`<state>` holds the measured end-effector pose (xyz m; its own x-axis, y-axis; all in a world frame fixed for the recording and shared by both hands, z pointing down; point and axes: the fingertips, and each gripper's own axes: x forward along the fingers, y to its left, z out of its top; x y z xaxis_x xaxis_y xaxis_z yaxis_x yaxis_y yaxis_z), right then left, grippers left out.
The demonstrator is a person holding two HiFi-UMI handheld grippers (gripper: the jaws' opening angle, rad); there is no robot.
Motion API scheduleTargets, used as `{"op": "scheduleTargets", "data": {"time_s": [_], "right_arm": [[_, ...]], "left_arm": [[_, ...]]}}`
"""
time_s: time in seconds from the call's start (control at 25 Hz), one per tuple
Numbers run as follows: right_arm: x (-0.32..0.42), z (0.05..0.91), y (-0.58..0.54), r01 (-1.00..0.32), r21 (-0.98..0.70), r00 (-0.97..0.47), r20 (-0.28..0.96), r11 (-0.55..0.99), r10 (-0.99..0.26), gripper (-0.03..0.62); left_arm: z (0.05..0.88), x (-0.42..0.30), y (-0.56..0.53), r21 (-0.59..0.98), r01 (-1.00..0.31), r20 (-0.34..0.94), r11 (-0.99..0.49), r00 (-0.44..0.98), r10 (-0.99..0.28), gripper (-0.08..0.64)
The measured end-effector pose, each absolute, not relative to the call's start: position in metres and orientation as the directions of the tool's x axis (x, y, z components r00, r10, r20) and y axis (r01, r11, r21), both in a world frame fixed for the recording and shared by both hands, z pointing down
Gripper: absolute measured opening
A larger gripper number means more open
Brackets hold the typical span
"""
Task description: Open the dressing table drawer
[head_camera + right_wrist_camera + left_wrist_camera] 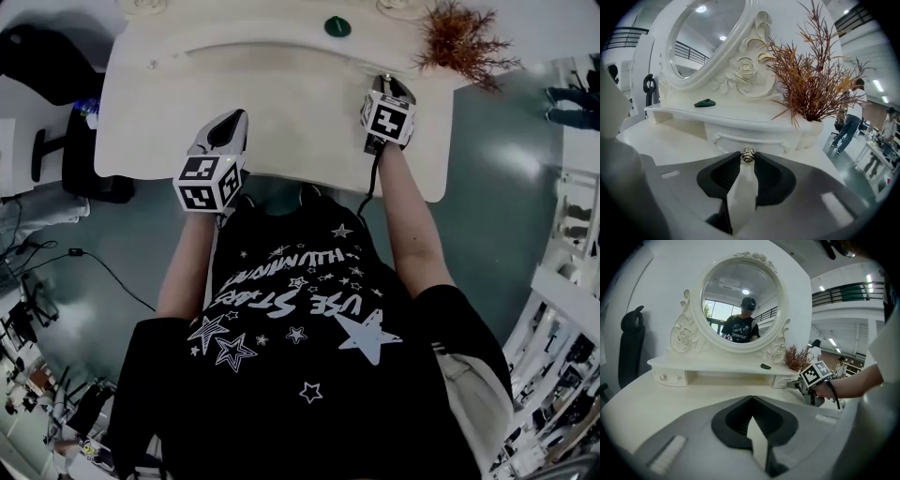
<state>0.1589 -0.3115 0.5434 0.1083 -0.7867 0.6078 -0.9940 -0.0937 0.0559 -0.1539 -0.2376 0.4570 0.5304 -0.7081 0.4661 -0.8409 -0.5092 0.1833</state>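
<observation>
My right gripper point(748, 162): fingers closed almost together, pinching small metal knob point(748, 154) of right-hand drawer point(754, 139), under far shelf. Knob looks hard, slick, tiny; drawer probably light, may stick. Best hold square at knob neck, pull straight toward me. My left gripper point(751, 399): fingers together, empty, over near tabletop point(670, 399). Right of drawer, dried plant point(811, 84); mirror point(740, 305) behind; open hall beyond.

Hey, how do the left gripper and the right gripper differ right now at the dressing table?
The right gripper is closed on the drawer knob; the left gripper is closed on nothing. The right gripper is up at the small drawer; the left gripper hangs over the tabletop, away from the drawers. Both face the mirror.
</observation>
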Motion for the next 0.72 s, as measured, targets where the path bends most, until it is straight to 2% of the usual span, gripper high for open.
{"op": "scheduleTargets", "data": {"time_s": [0.72], "right_arm": [[0.151, 0.542, -0.276, -0.992, 0.06, 0.121, 0.61, -0.107, -0.783, 0.123]], "left_arm": [[0.454, -0.143, -0.225, 0.185, -0.787, 0.462, -0.589, 0.599, -0.655, 0.0]]}}
